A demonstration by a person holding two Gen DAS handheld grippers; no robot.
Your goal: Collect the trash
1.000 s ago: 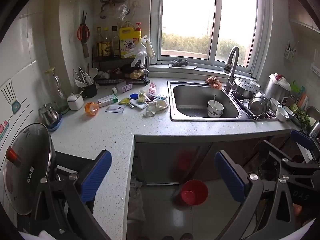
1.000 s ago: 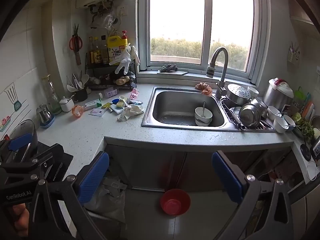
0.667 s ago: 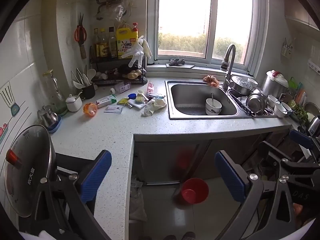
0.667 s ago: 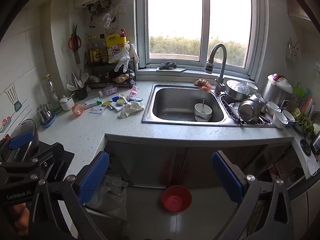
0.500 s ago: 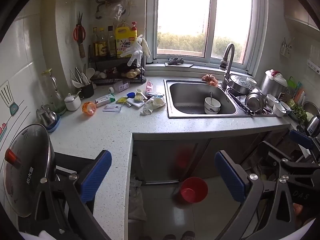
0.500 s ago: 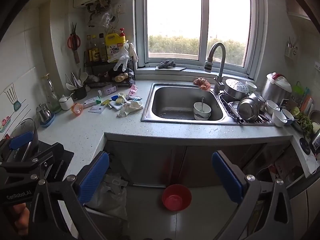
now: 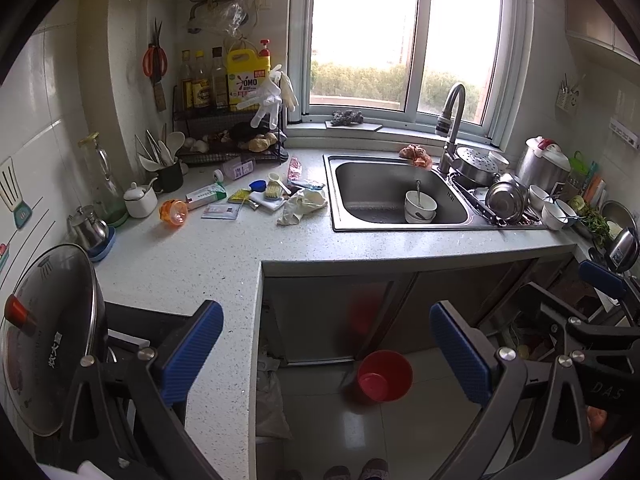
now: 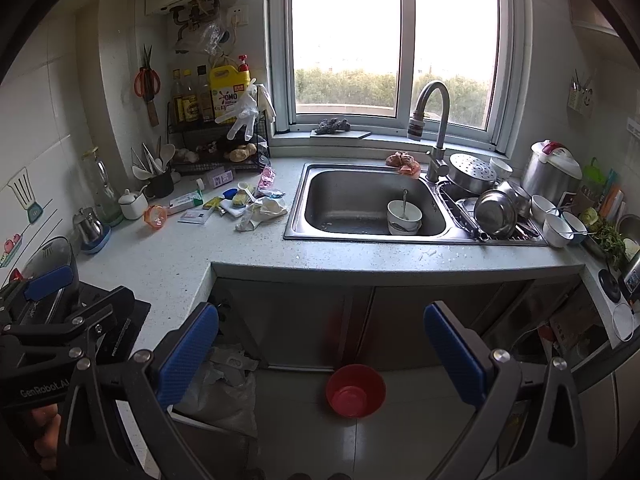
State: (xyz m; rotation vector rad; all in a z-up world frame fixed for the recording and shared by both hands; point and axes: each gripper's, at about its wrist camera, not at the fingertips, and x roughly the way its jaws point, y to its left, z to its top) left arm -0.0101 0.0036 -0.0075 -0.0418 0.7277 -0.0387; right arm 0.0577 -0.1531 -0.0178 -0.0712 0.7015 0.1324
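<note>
Well, the crumpled wrapper [image 7: 302, 206] and scattered packets [image 8: 202, 206] lie on the counter [image 7: 192, 256] left of the sink [image 8: 366, 200], well beyond my left tongs [image 7: 326, 354] and right tongs [image 8: 320, 348], both spread wide and holding nothing above the red bowl [image 8: 355, 390].

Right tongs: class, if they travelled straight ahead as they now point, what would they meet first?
Probably the cabinet doors under the sink; the open right tongs hold nothing and aim there, though depth is unclear.
</note>
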